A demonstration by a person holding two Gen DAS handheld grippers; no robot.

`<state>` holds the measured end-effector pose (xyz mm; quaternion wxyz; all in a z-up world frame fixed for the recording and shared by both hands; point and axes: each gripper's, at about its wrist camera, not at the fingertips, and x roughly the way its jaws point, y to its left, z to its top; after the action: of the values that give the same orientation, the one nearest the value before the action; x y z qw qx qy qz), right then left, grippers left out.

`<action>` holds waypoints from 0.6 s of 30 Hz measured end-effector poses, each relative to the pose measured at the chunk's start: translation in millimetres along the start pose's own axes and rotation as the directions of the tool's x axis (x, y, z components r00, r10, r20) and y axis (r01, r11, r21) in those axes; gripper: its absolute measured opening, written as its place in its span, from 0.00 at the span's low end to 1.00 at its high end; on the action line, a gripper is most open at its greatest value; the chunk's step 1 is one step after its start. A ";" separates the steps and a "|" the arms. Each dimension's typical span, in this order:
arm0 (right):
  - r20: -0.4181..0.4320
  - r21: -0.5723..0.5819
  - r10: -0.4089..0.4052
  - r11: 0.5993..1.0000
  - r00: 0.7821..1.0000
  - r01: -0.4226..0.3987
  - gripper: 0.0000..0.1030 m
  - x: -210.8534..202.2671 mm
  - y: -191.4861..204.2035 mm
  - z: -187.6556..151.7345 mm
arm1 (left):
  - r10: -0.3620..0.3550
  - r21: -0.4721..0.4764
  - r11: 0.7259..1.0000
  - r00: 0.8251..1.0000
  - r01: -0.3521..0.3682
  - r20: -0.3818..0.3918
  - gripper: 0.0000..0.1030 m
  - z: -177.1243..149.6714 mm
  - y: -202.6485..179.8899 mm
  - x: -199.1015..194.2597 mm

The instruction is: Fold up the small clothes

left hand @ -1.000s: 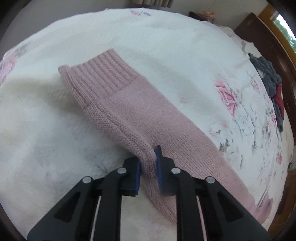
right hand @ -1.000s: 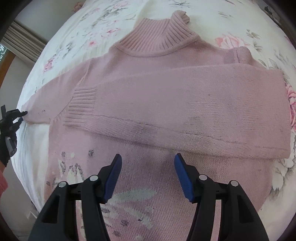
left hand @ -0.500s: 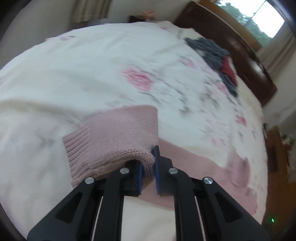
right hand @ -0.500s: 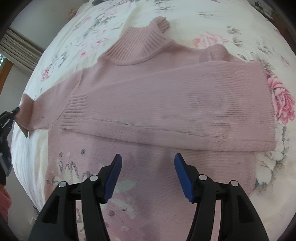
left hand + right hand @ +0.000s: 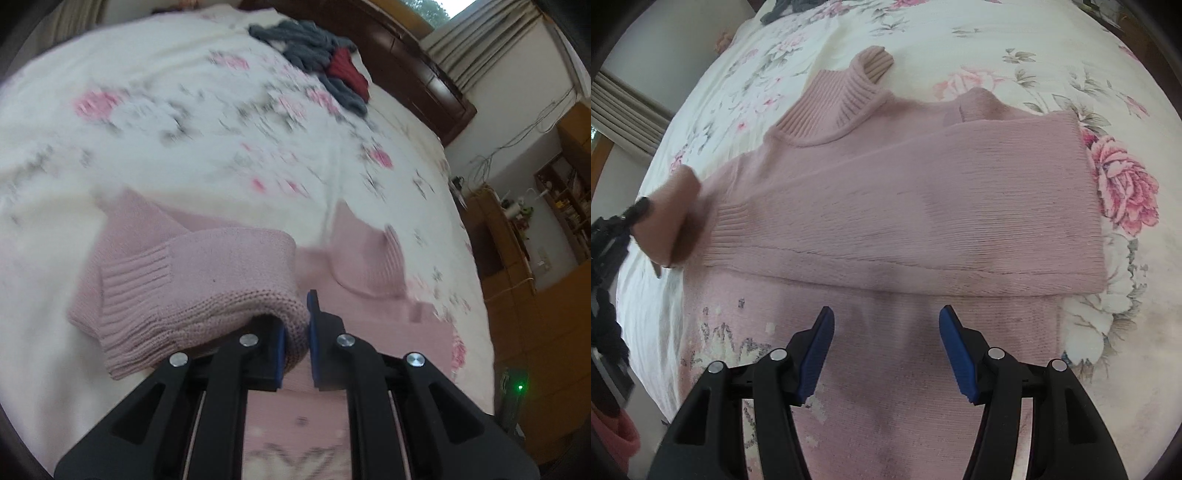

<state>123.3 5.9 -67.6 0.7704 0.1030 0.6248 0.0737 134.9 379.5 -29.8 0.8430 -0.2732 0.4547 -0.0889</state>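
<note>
Left gripper (image 5: 295, 332): pads clamped on the pink sweater's left sleeve (image 5: 207, 280).
Right gripper (image 5: 886, 354): jaws wide apart, holding nothing, above the sweater (image 5: 916, 229) body.
Change: a second ago the sleeve lay stretched toward the bed's (image 5: 166, 129) left edge; now it is lifted, doubled over and swinging inward.
Sweater: flat mid-bed, right sleeve (image 5: 923, 206) already folded across the chest.
Meaning: likely the second sleeve fold is under way.

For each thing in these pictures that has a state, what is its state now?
Left tongs: shut on the sleeve.
Right tongs: open, empty, above the sweater body.
Sleeve: lifted, doubled over.
Pink sweater: flat on the bed, other sleeve folded across the chest.
Pile of clothes: unfolded.
</note>
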 end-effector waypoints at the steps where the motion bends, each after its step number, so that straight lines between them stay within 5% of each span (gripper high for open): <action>1: 0.002 0.004 0.001 1.000 1.000 -0.001 0.58 -0.8 -2.8 0.1 | 0.000 -0.002 1.000 1.000 0.000 -0.004 0.08 -4.8 -4.6 5.5; 12: -0.006 0.024 0.010 1.000 1.000 -0.010 0.58 -1.4 -17.3 -3.1 | 0.057 -0.016 0.998 0.985 -0.060 -0.160 0.09 -65.6 -7.1 83.9; 18: -0.018 0.014 0.016 1.000 1.000 -0.016 0.58 3.1 -9.3 -0.4 | 0.043 -0.005 0.999 0.980 -0.045 -0.192 0.12 -71.4 0.9 92.8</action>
<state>123.4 -2.3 -72.9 0.7635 0.1127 0.6313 0.0762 129.6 316.3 -128.1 0.7957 -0.2573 0.5403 -0.0939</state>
